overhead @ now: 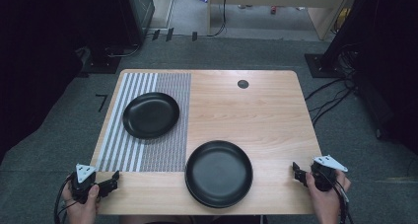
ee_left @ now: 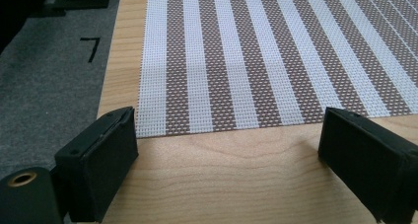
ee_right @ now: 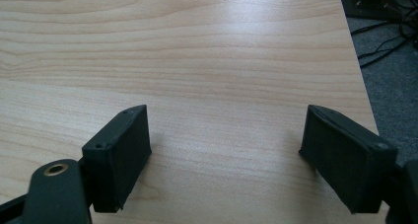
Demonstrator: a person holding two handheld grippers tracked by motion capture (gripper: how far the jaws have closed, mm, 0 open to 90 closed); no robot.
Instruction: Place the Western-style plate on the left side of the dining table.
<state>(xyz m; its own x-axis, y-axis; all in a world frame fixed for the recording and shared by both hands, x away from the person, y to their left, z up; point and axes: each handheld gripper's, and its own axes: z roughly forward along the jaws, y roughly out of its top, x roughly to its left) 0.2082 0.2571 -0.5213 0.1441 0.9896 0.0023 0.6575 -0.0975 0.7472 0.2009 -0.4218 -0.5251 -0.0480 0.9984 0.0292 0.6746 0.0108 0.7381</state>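
Observation:
A black plate (overhead: 151,114) rests on a striped placemat (overhead: 127,152) on the left half of the wooden table (overhead: 256,110). A larger black plate (overhead: 219,172), seemingly stacked on another, sits near the front edge at the middle. My left gripper (overhead: 112,180) lies at the front left corner, open, with nothing between its fingers. In the left gripper view the gripper (ee_left: 226,145) hovers over bare wood just short of the placemat (ee_left: 246,61). My right gripper (overhead: 297,172) is at the front right edge, open and empty above bare table (ee_right: 197,46); the right gripper view shows its midpoint (ee_right: 226,150).
A round black grommet (overhead: 242,84) sits in the tabletop at the back. Cables (overhead: 335,95) trail over the grey carpet to the right. A black tape mark (overhead: 101,101) lies on the floor left of the table. Dark equipment stands at both sides.

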